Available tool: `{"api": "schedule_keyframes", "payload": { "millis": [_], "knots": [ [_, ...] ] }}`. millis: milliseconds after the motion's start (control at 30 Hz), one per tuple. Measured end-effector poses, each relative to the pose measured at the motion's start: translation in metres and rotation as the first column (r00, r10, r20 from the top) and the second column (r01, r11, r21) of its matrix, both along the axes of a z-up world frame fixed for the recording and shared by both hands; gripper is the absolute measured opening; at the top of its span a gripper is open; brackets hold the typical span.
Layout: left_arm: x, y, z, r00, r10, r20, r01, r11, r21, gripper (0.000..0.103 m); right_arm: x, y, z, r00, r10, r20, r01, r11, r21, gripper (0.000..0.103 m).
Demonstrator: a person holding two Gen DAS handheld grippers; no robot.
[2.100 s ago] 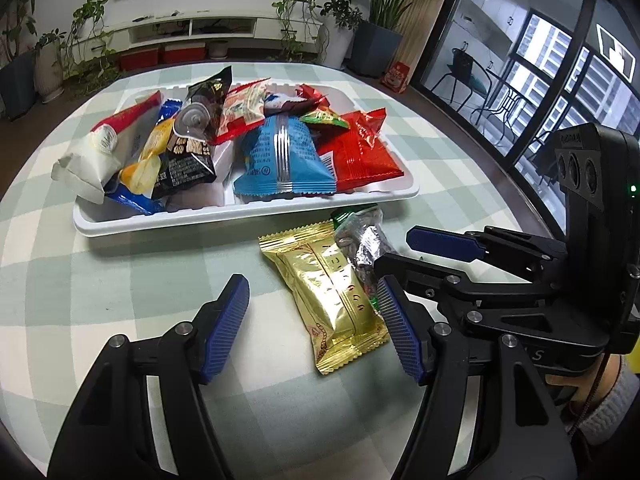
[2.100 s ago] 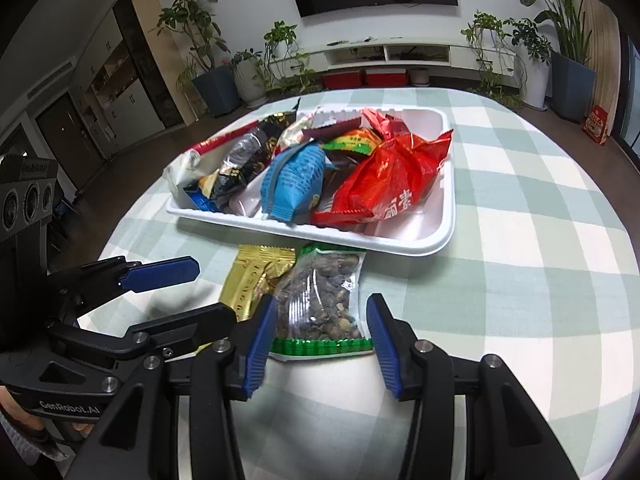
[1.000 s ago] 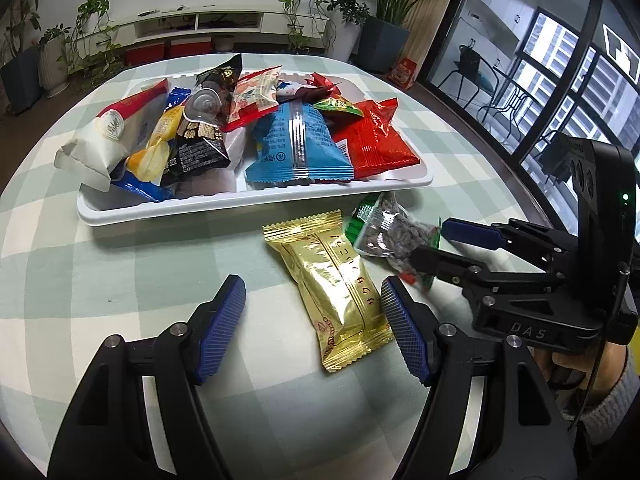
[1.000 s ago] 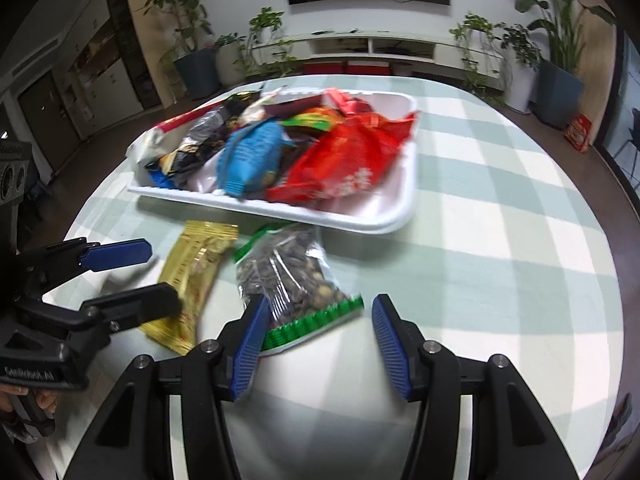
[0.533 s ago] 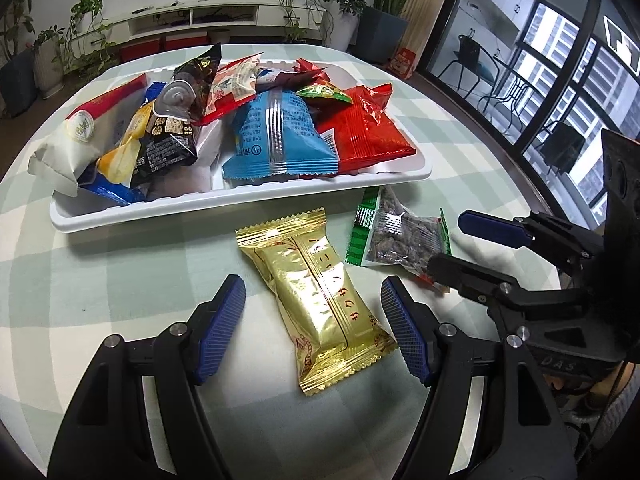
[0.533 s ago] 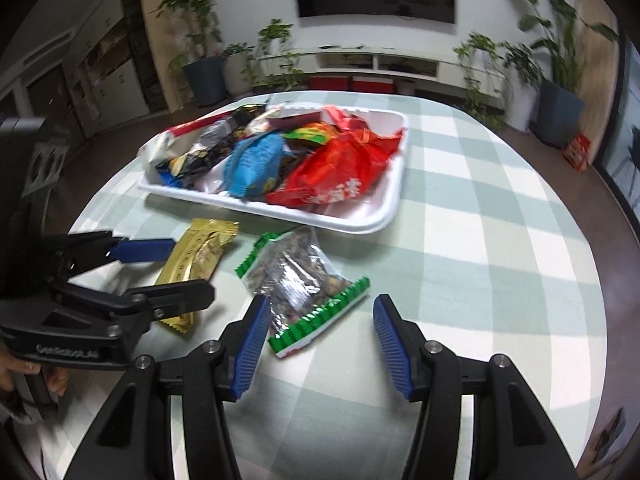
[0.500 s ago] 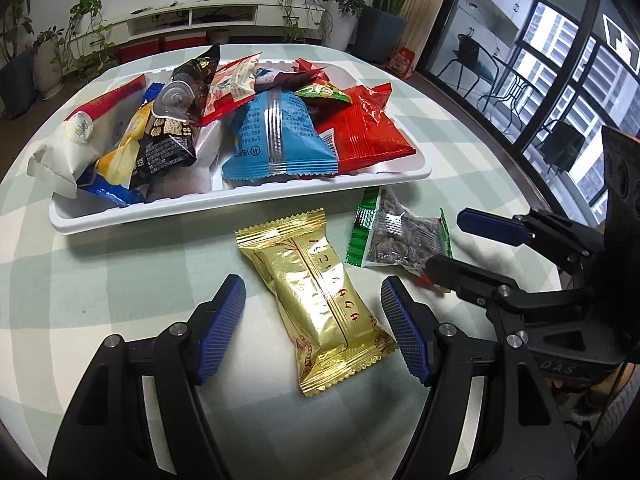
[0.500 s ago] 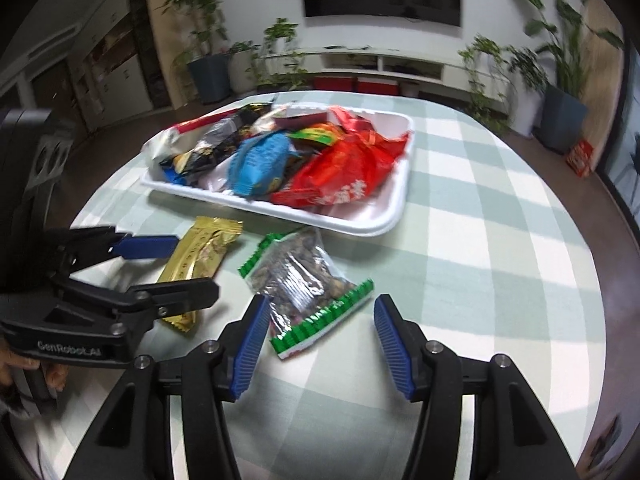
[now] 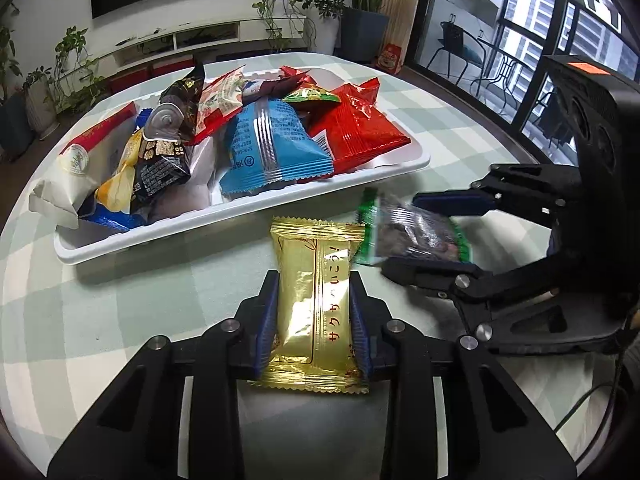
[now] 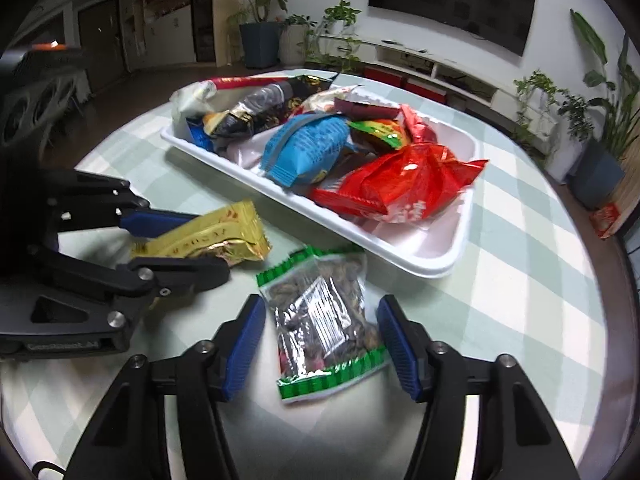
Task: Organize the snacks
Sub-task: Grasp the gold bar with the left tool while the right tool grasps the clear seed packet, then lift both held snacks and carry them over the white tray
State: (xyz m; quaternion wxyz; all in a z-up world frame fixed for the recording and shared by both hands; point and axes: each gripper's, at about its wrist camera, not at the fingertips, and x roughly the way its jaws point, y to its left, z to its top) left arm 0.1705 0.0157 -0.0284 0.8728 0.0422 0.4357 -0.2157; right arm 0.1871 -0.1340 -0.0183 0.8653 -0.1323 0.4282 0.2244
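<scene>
The left tongs [image 9: 314, 316] have just been closing and now pinch the gold packet [image 9: 316, 300] across its width, both blue pads pressed flat against its long sides. The packet points away from the camera toward the white tray [image 9: 240, 208]; whether it is clear of the checked surface [image 9: 100, 300] cannot be told.

The right tongs [image 10: 320, 348] have also just been closing, but their blue pads [image 10: 244, 344] stand apart from the clear nut bag [image 10: 324, 316], which lies between them on the surface, just in front of the tray's near rim. No contact shows on either side, so this bag is not yet held.

Both snacks look light and soft. The gold packet is a puffed foil pillow: slick, crinkly and likely to dent or slide under a hard squeeze, so a hold across the filled middle, as now, seems sounder than one on the thin crimped ends. The nut bag is a limp film pouch with loose, lumpy contents that will shift; gripped by 1 green seam it would probably sag and swing, so closing on the filled body looks safer.

The tray is already heaped with packets, among them a blue packet [image 10: 308, 152] and a red bag [image 10: 404, 184]; bare floor shows at its near right corner.
</scene>
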Motion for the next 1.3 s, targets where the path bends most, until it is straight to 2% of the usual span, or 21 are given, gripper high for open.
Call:
{"api": "schedule_keyframes", "payload": {
  "millis": [67,100,167,300,433,667,833,1067,1300],
  "knots": [
    [0.001,0.002,0.000,1.000,0.002,-0.003,-0.002,1.000,-0.014,0.029,0.001,-0.003,0.001,1.000,-0.004,-0.008,0.004,1.000,0.010,0.039],
    [0.001,0.003,0.000,1.000,-0.003,-0.005,0.003,1.000,-0.024,0.029,0.001,-0.005,0.002,1.000,-0.006,-0.015,0.006,1.000,0.023,0.037],
    [0.001,0.005,0.001,1.000,-0.004,-0.007,0.003,0.999,-0.043,0.029,0.000,-0.013,0.005,0.999,-0.020,-0.033,0.023,0.996,0.082,0.029],
    [-0.005,0.011,0.004,1.000,-0.013,-0.018,0.011,0.995,-0.100,0.029,-0.002,-0.034,0.009,0.994,-0.047,-0.096,0.068,0.970,0.233,0.025],
    [-0.012,0.014,0.010,1.000,-0.017,-0.010,0.015,0.989,-0.150,0.029,-0.008,-0.048,0.008,0.985,-0.047,-0.167,0.108,0.919,0.378,0.023],
    [-0.021,0.022,0.027,1.000,-0.017,0.000,0.017,0.977,-0.211,0.029,-0.017,-0.057,0.015,0.977,-0.050,-0.208,0.153,0.845,0.513,0.022],
    [-0.023,0.034,0.042,1.000,0.011,0.008,-0.009,0.965,-0.262,0.029,-0.012,-0.060,0.027,0.976,-0.046,-0.211,0.164,0.793,0.586,0.022],
    [-0.010,0.054,0.059,0.998,0.059,0.020,-0.051,0.954,-0.294,0.029,0.011,-0.060,0.039,0.977,-0.075,-0.198,0.185,0.763,0.620,0.022],
    [0.020,0.066,0.073,0.995,0.095,0.021,-0.085,0.948,-0.305,0.029,0.044,-0.066,0.048,0.974,-0.116,-0.196,0.217,0.734,0.643,0.022]
  ]
}}
